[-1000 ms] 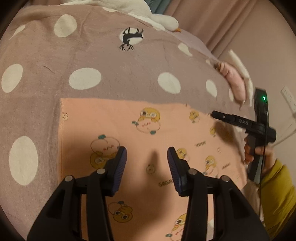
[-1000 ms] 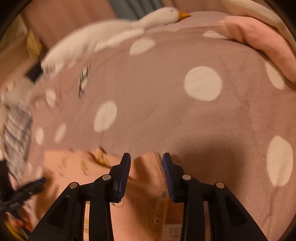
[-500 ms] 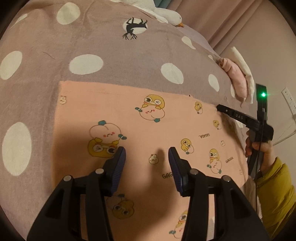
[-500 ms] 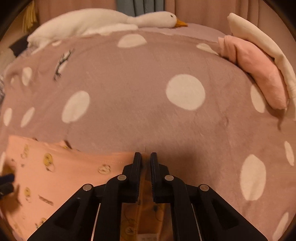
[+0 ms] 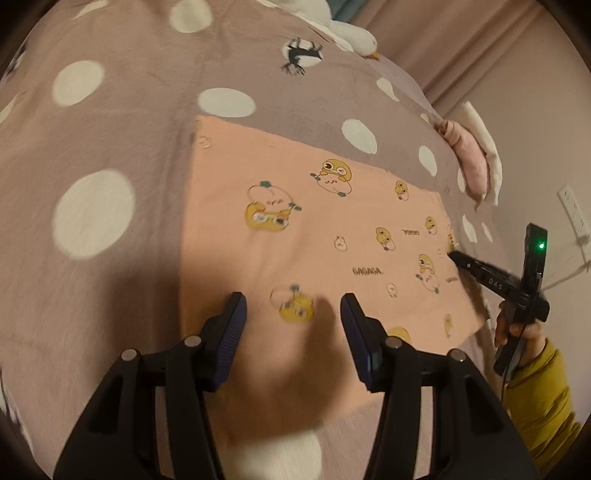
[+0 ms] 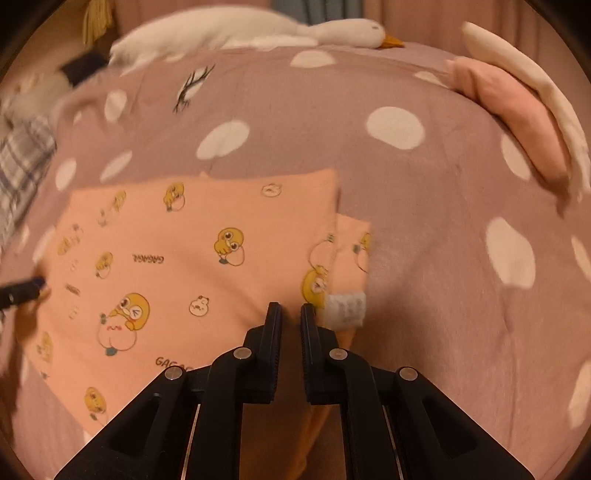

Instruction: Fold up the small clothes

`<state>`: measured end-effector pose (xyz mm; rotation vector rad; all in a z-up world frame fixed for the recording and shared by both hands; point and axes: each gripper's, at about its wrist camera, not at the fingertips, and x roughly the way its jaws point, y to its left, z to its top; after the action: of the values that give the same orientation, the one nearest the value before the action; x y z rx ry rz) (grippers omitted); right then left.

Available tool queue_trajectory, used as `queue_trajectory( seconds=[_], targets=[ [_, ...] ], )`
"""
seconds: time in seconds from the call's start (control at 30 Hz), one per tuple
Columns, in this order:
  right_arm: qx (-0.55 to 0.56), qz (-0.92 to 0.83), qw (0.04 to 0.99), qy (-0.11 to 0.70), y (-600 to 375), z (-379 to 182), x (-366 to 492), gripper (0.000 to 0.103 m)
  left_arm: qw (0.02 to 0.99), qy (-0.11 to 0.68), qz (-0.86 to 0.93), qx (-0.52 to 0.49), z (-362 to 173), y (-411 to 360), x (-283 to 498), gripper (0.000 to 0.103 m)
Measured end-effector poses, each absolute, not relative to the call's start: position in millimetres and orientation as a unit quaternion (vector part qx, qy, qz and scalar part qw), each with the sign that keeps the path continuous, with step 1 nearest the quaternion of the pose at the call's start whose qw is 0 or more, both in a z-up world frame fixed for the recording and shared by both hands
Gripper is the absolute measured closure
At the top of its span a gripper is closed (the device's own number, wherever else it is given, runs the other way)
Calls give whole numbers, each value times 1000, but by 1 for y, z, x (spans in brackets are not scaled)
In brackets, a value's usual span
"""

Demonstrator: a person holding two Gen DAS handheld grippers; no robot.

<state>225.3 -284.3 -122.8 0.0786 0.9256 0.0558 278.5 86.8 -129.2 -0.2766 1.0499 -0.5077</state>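
Two grippers work over a peach garment [image 5: 332, 236] lying flat on a dotted blanket [image 5: 110, 122]. The left gripper [image 5: 291, 314] hangs above the garment's near edge; its jaws have just been opening and stand spread, with nothing between them. The right gripper [image 6: 291, 314] has its jaws nearly pressed together, pinching the garment's right edge, beside a white label [image 6: 345, 308]; a folded layer there overlaps a lower one. Bare blanket lies open to the left, beyond and to the right of the garment. At the blanket's far right edge sits a pink bundle [image 6: 509, 107] under a cream cloth [image 6: 524, 70]; a plush goose [image 6: 258, 29] lies along the far edge. No containers show.
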Motion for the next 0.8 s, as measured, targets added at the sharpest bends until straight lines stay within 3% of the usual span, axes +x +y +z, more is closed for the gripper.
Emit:
queue_trajectory(
  seconds=[0.1, 0.13, 0.2, 0.27, 0.33, 0.8],
  targets=[
    [62, 20, 890, 452, -289, -112, 211, 97, 831, 480, -237, -151, -117, 107, 259, 47],
    [55, 21, 891, 450, -287, -108, 205, 95, 833, 478, -233, -156, -115, 113, 254, 41],
    [45, 26, 896, 440, -284, -101, 189, 87, 833, 477, -218, -174, -116, 129, 249, 32],
    [62, 41, 899, 432, -282, -96, 179, 64, 824, 487, -207, -200, -124, 139, 253, 32],
    [91, 63, 900, 421, -279, -91, 170, 59, 806, 500, -213, -235, -133, 144, 259, 32],
    [146, 161, 873, 436, -208, -105, 211, 58, 743, 510, -277, -332, -156, 108, 328, 32]
  ],
)
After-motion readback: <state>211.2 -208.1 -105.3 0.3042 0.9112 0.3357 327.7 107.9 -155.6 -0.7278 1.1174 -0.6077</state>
